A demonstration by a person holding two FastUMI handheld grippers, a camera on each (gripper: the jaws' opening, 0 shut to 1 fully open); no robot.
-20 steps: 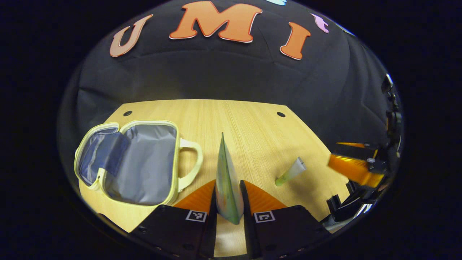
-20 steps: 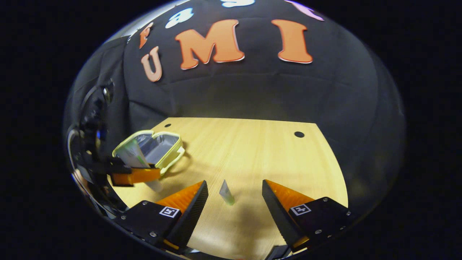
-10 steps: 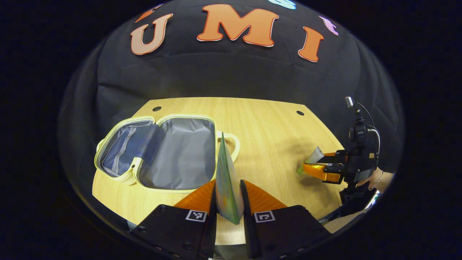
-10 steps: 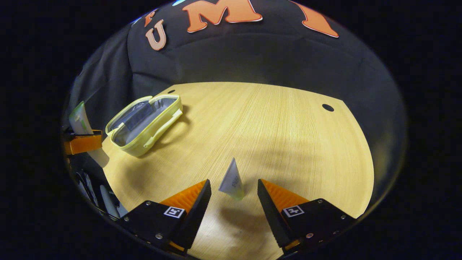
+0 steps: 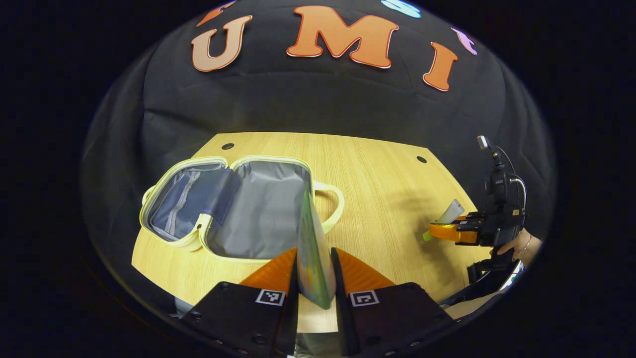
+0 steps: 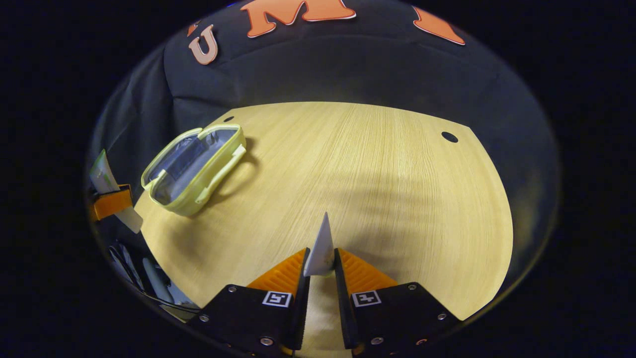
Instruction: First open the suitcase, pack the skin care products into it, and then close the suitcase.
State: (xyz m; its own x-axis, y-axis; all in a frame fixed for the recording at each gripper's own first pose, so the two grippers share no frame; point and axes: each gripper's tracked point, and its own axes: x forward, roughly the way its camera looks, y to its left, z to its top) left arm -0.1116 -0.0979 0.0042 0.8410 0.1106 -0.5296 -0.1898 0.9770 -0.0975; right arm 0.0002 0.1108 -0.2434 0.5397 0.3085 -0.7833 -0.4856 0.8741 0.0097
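Note:
The small suitcase (image 5: 263, 199), pale yellow with a grey lining, lies open on the table. In the left gripper view it is just ahead and to the left of my left gripper (image 5: 314, 253). That gripper is shut on a flat green-and-white tube (image 5: 310, 223) standing edge-on, with its top over the case's right rim. My right gripper (image 6: 321, 256) is shut on a small white tube (image 6: 323, 238), held above the bare table. The suitcase (image 6: 191, 164) shows far left in the right gripper view, with the left gripper (image 6: 112, 203) beyond it. The right gripper (image 5: 442, 229) shows at the right of the left gripper view.
The wooden table (image 6: 387, 164) has a round hole (image 6: 449, 136) near its far right corner and another hole (image 5: 227, 146) behind the case. A hand (image 5: 514, 246) holds the right gripper. Black cloth backs the table.
My right gripper has shut on the small white tube, which lay between its open fingers before. My left gripper has carried its tube closer to the open case.

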